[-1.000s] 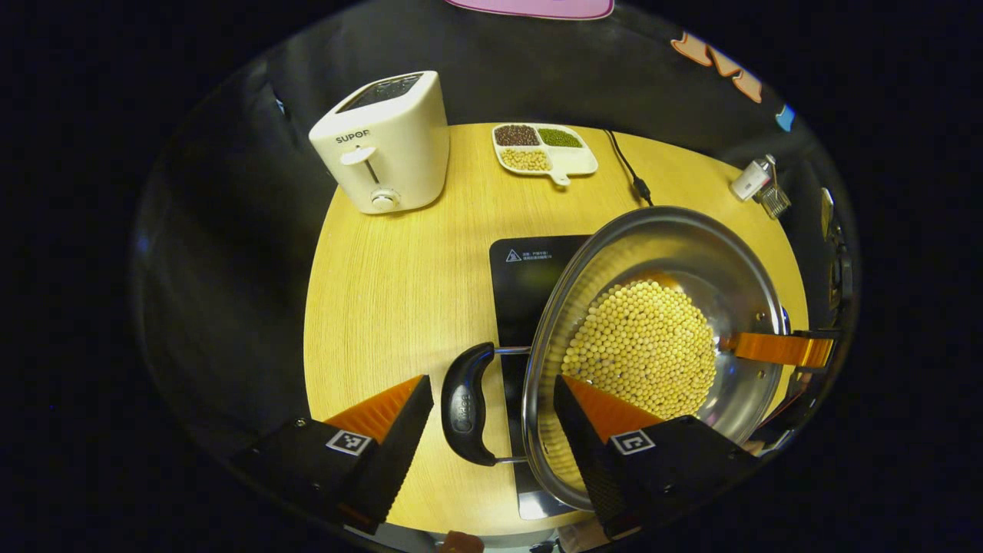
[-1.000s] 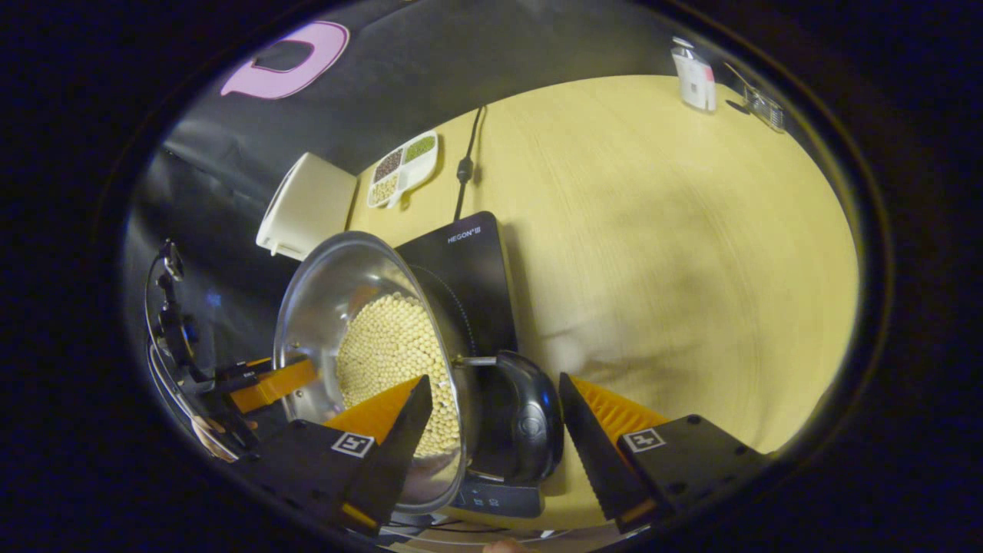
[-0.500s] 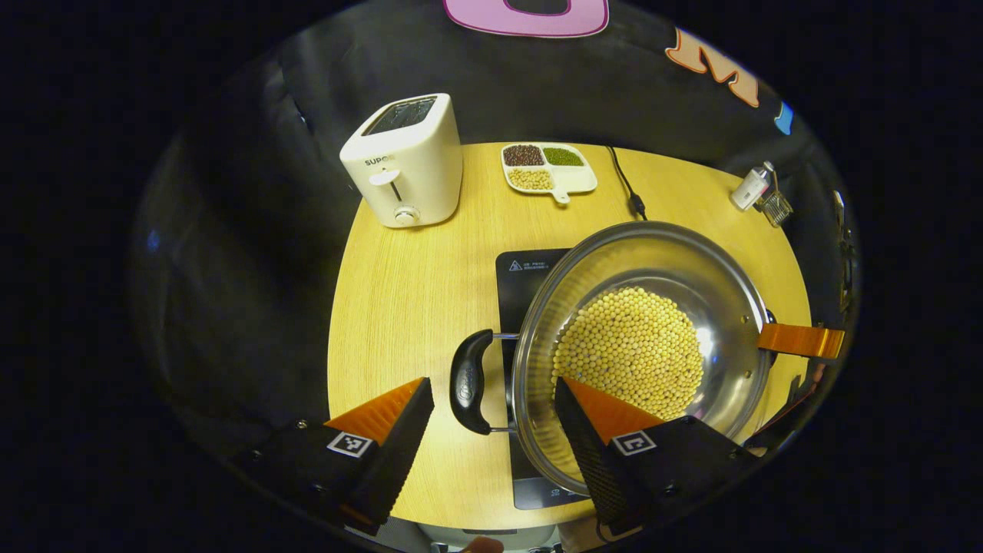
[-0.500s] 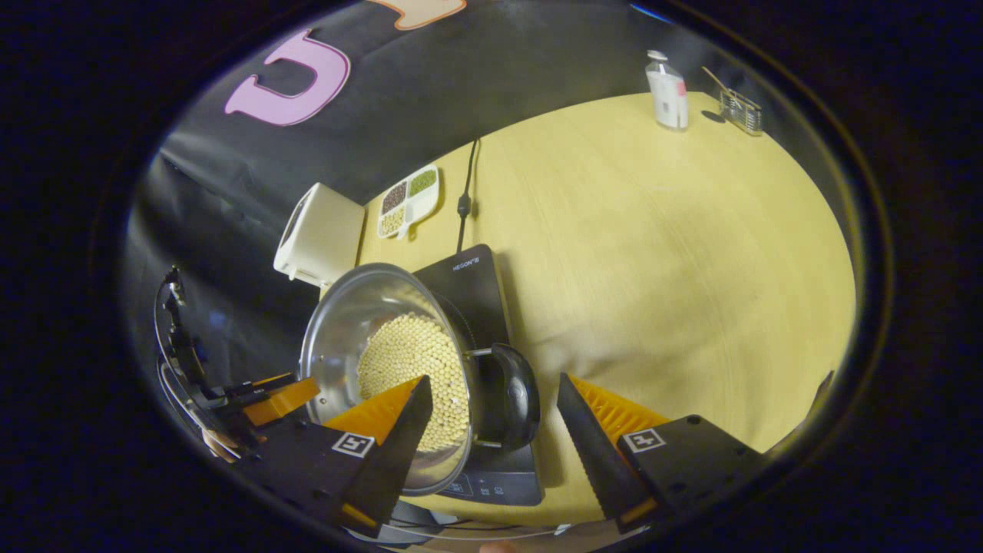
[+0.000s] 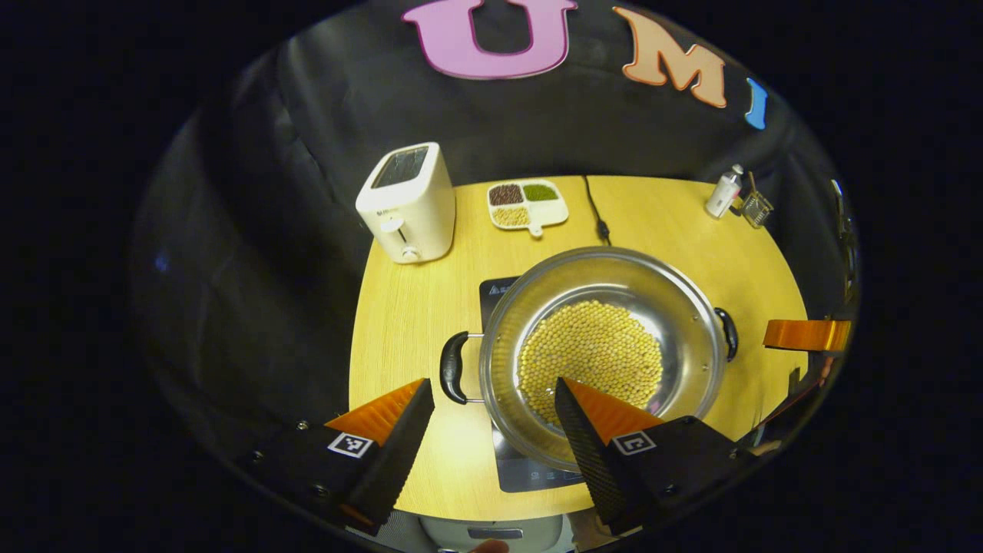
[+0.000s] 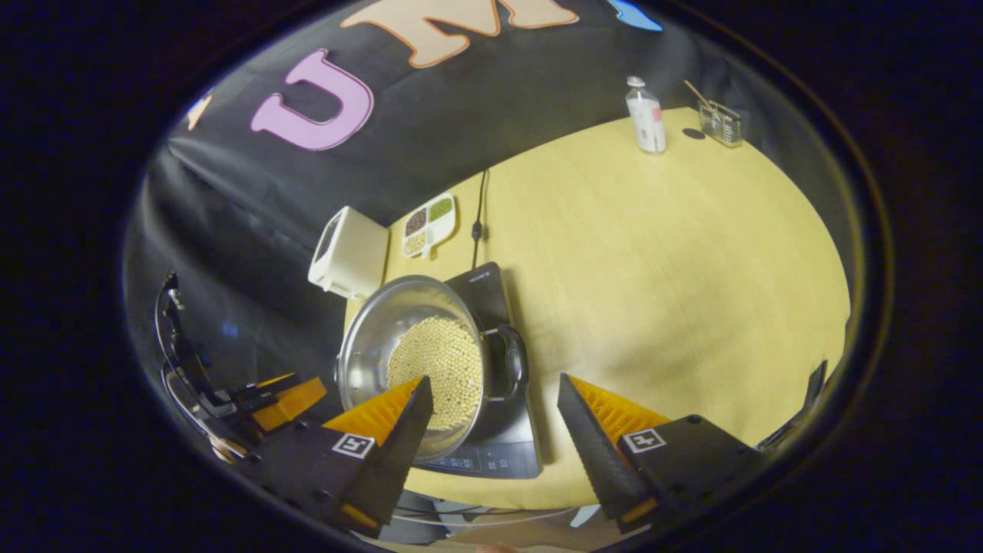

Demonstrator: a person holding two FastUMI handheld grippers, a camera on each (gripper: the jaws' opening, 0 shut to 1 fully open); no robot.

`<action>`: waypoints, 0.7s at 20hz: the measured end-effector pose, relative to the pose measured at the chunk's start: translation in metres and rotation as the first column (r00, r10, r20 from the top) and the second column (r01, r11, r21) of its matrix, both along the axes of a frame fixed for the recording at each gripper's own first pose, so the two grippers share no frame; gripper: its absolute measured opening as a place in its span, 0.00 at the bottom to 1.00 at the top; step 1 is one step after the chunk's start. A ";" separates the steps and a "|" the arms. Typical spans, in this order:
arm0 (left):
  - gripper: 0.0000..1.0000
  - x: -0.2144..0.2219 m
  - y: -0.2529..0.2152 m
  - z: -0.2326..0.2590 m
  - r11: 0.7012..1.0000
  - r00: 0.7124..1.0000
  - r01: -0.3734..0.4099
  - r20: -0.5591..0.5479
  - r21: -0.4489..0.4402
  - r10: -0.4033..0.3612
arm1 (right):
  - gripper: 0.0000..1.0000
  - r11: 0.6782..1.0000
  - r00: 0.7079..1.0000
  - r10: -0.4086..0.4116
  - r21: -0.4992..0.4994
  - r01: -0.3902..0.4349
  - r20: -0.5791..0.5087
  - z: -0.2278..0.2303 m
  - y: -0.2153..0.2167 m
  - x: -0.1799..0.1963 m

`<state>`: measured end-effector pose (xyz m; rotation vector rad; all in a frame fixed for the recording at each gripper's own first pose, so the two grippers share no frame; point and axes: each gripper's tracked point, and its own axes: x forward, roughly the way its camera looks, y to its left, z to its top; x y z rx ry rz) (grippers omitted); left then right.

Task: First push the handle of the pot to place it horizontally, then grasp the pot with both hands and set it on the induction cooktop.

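Note:
A steel pot [image 5: 614, 276] full of yellow beans [image 5: 591, 357] sits on the black induction cooktop [image 5: 495, 293], its two black handles [image 5: 453, 367] pointing left and right. My left gripper [image 5: 491, 390] hovers open above and short of the left handle, touching nothing. In the right gripper view the pot [image 6: 376, 330] rests on the cooktop [image 6: 491, 280] with its near handle [image 6: 513, 361] ahead of my open right gripper [image 6: 495, 388]. The right gripper [image 5: 806, 336] also appears at the far right of the left gripper view, apart from the pot. The left gripper [image 6: 284, 395] is low on the left.
On the round wooden table [image 5: 407, 322] a white toaster [image 5: 407, 201] stands at the back left, a divided dish of beans [image 5: 526, 203] behind the cooktop, and the power cord [image 5: 595, 215] beside it. A small bottle [image 5: 722, 193] and glass holder [image 5: 756, 207] sit back right.
Both grippers have drawn back and up from the pot's handles, staying open. The pot, tilted and moving a second ago, now rests level on the cooktop.

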<state>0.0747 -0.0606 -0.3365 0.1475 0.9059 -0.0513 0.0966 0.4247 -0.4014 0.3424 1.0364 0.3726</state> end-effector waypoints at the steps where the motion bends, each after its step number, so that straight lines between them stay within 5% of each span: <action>1: 0.96 -0.005 -0.010 0.010 1.000 1.000 0.005 0.027 -0.002 -0.004 | 0.94 1.000 1.000 0.006 0.000 -0.006 0.025 0.008 -0.008 -0.001; 7: 0.96 -0.041 -0.115 0.078 0.995 0.984 -0.007 0.175 -0.100 0.025 | 1.00 0.994 0.980 0.107 -0.011 -0.106 0.166 0.067 -0.073 -0.003; 9: 0.96 -0.048 -0.157 0.100 0.989 0.974 0.002 0.223 -0.147 0.031 | 0.93 0.992 0.966 0.127 -0.020 -0.126 0.227 0.090 -0.102 0.003; 14: 0.97 -0.058 -0.232 0.149 0.980 0.936 0.008 0.347 -0.200 0.063 | 0.92 0.990 0.899 0.140 -0.049 -0.132 0.416 0.161 -0.180 0.017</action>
